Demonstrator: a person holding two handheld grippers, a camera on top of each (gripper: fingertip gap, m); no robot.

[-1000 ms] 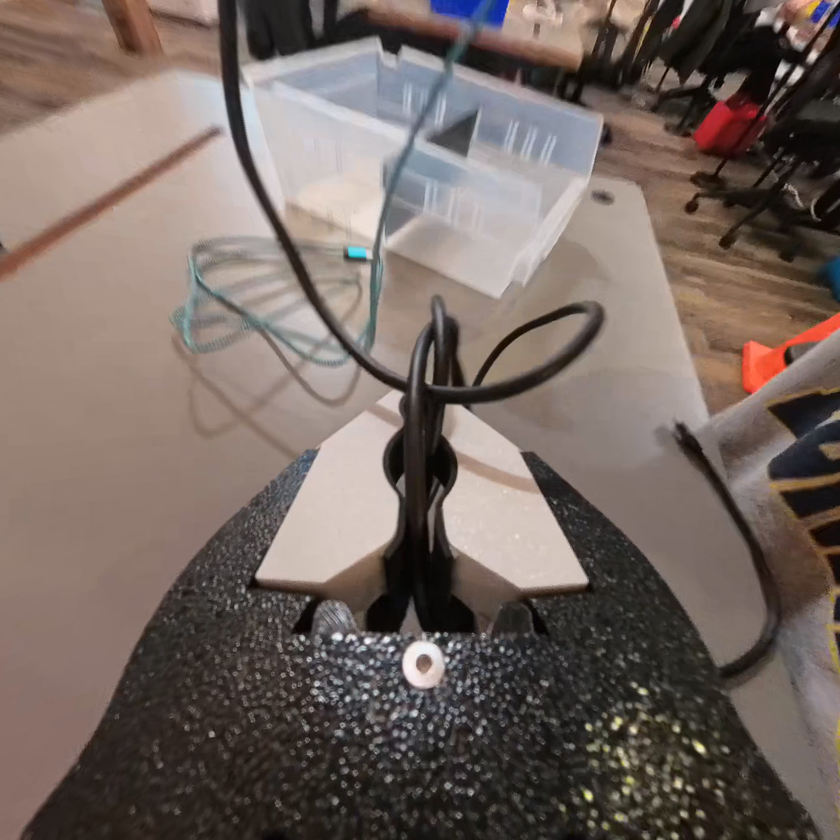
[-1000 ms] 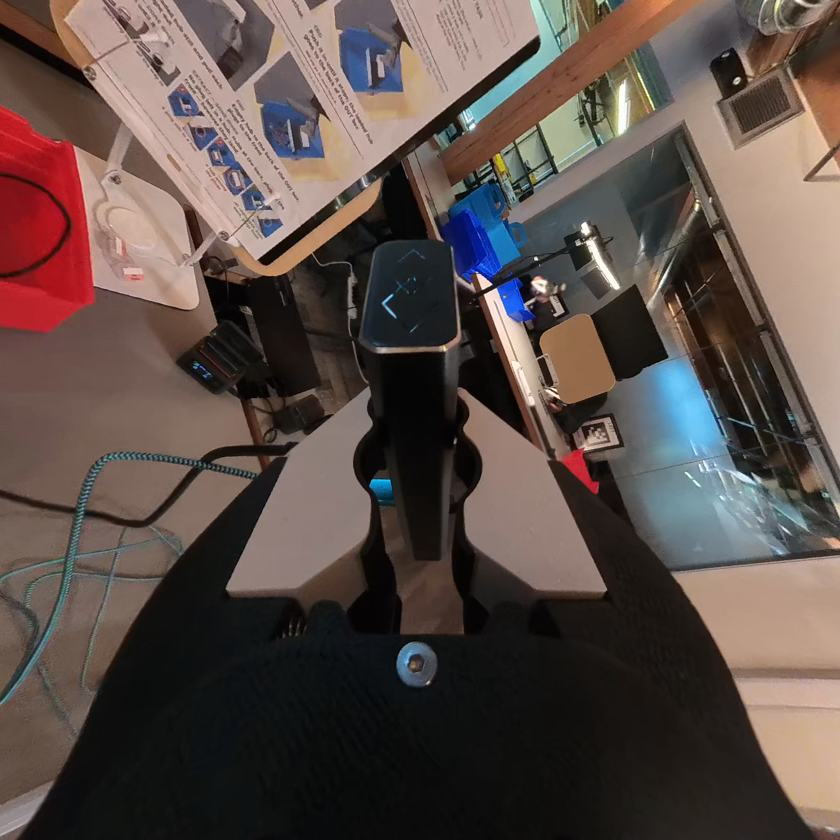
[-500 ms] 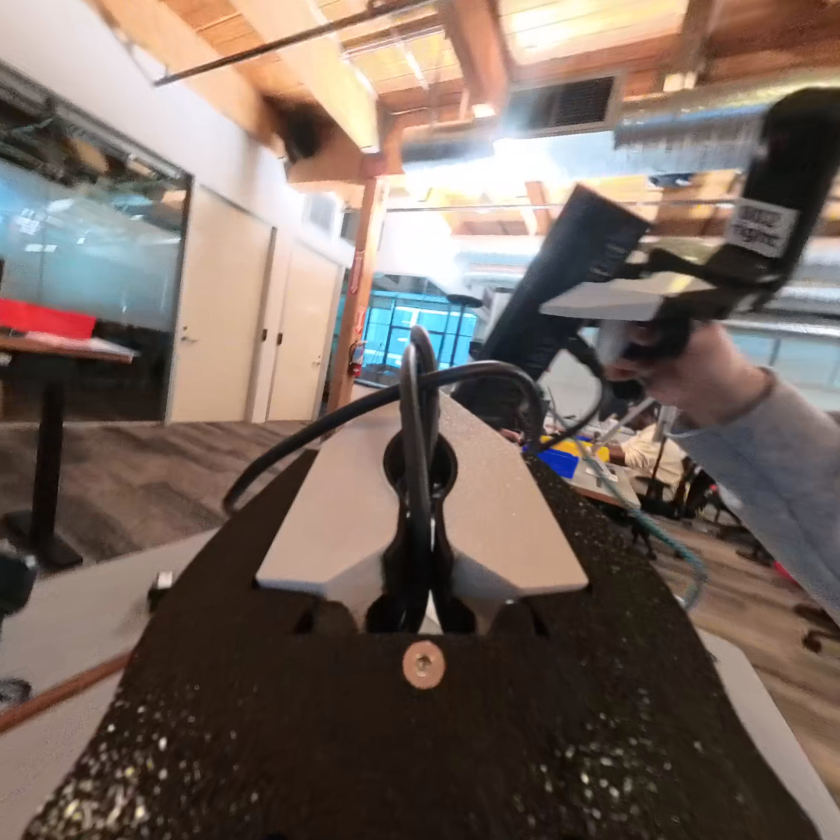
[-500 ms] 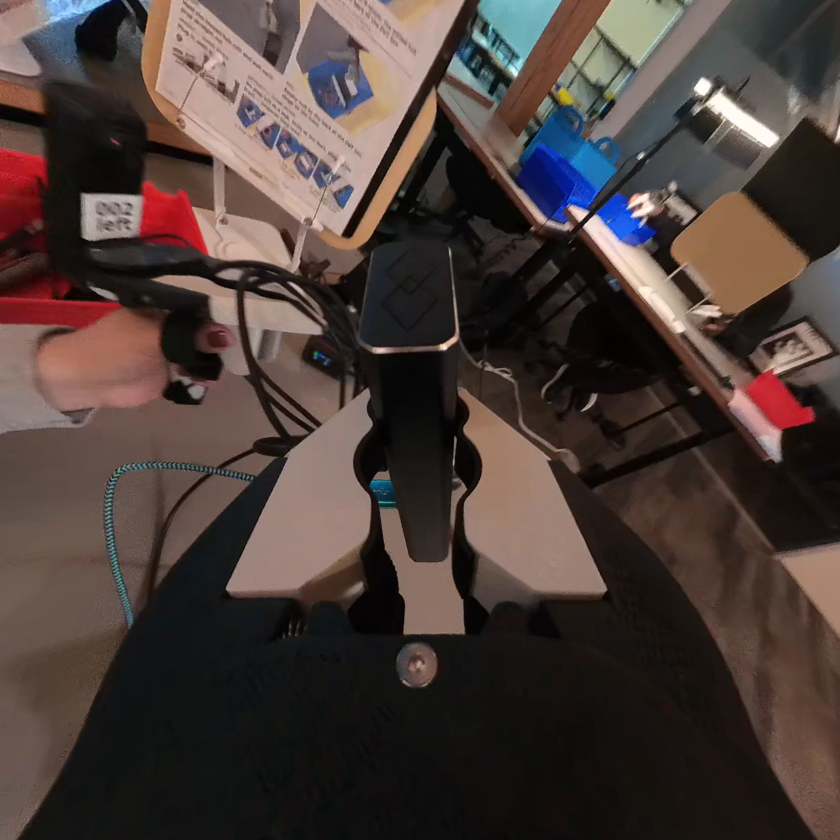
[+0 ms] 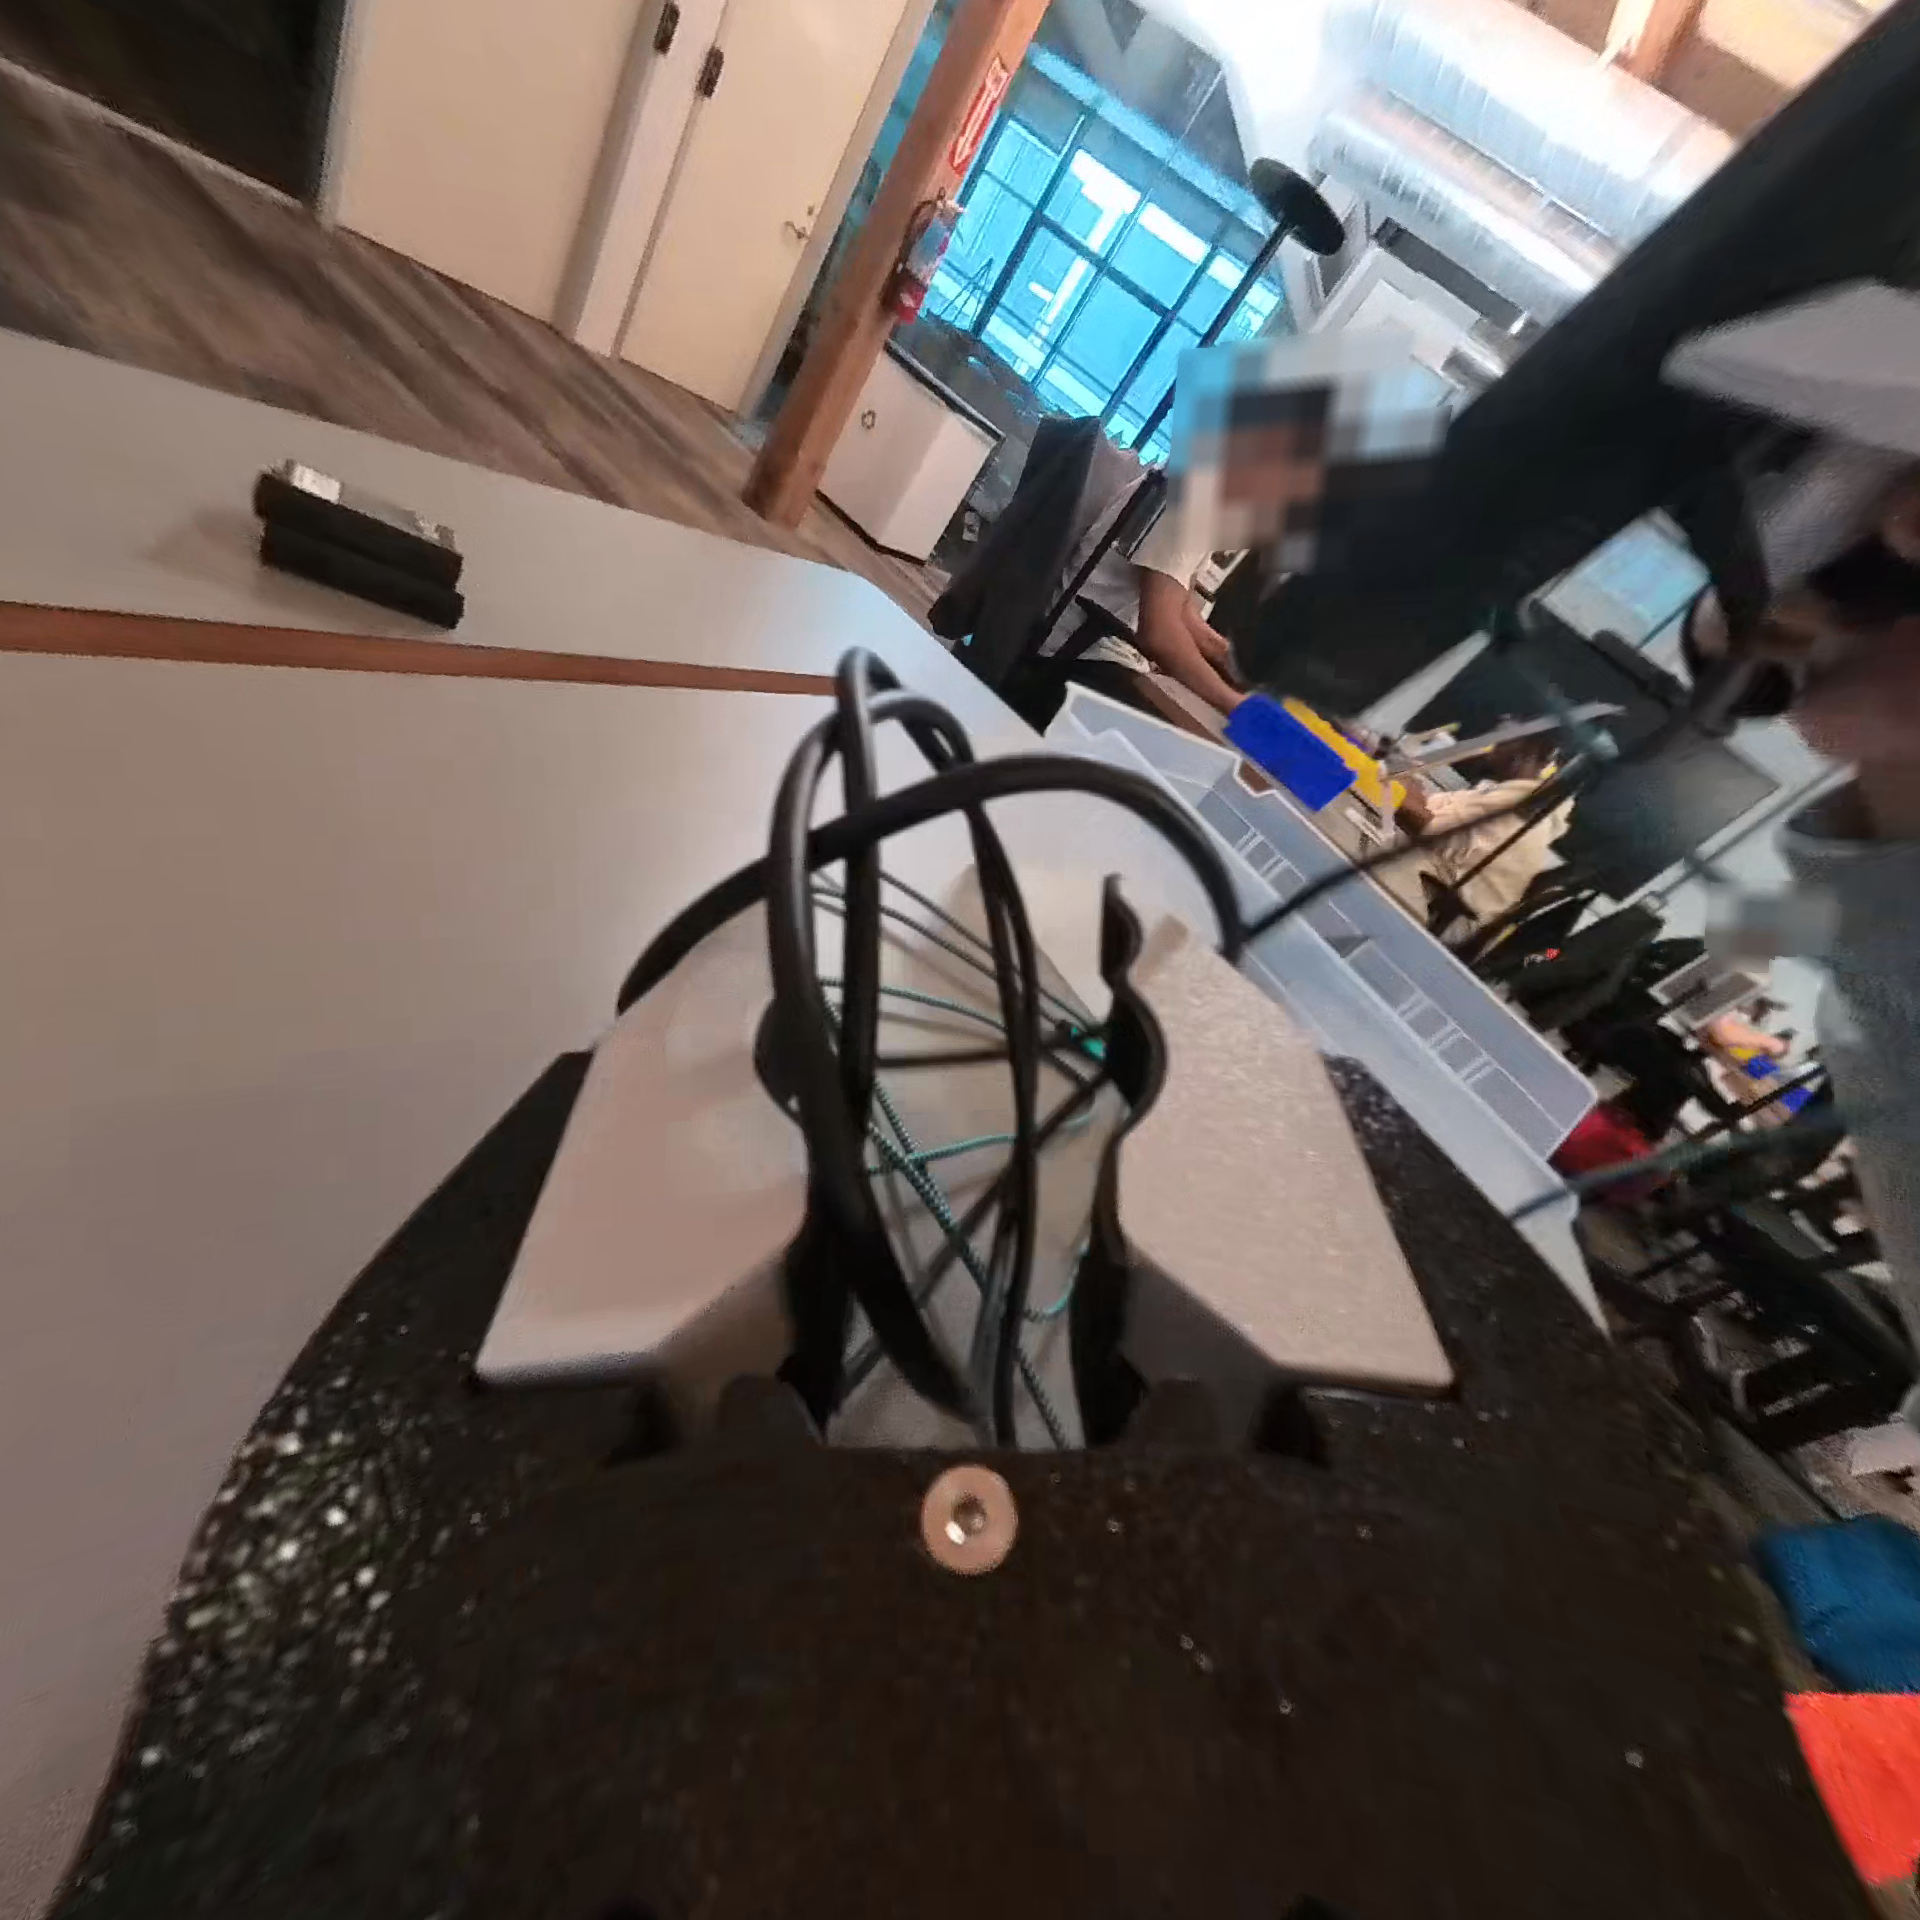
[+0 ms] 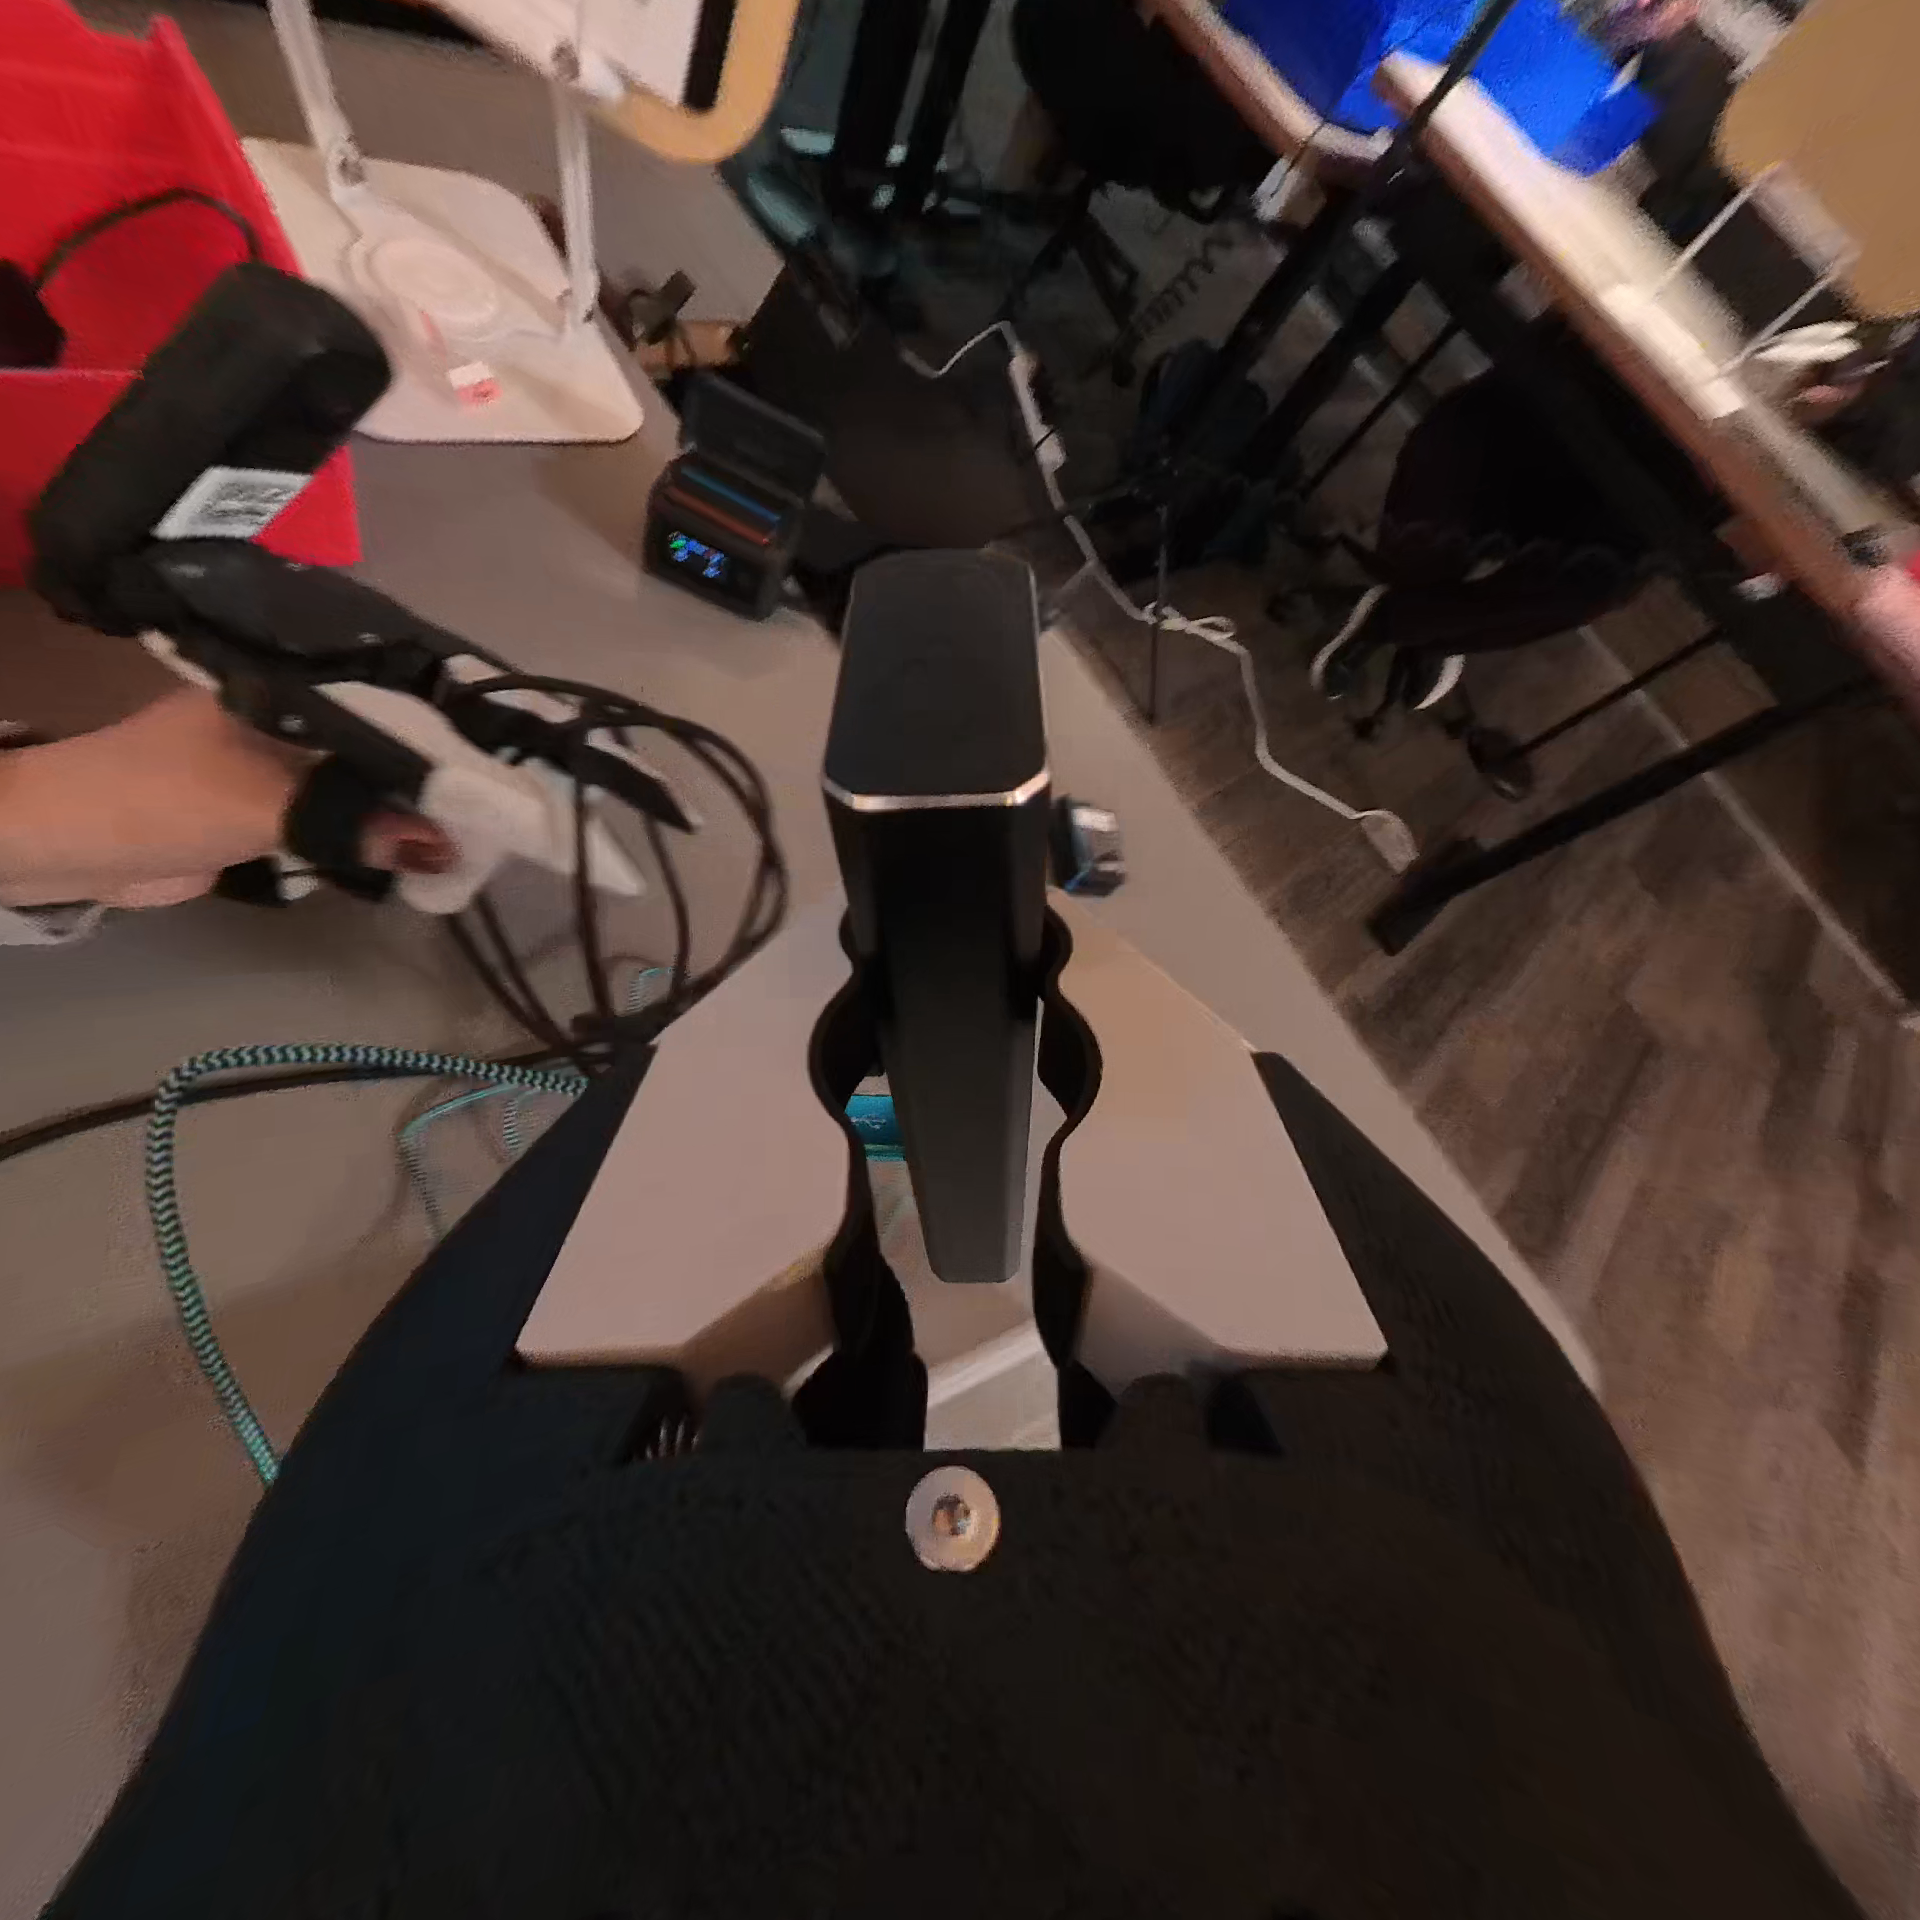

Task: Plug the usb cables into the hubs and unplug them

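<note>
- In the left wrist view, the left hand-held gripper is seen at the centre of the frame with its jaws parted.
- Loops of a black USB cable are draped between and over the two fingers; no clamping on the loops is shown.
- A teal braided cable is glimpsed through the gap, lower in the frame.
- The grey table fills the left half of the frame, crossed by a brown strip.
- A small black block with a metal end is seen lying at the upper left, well apart from the gripper.
- A clear plastic bin is seen to the right of centre.
- The right hand-held gripper is seen blurred at the upper right edge.

- In the right wrist view, the right hand-held gripper is closed on a black USB hub, which is held upright at the centre of the frame, above the table.
- A teal connector is seen just beside the hub's lower left side; whether it is plugged in cannot be told.
- The left hand-held gripper is seen at the left, held by a hand, with the black cable loops hanging from it.
- The teal braided cable lies on the table at the lower left.
- A red bin occupies the upper left corner.
</note>
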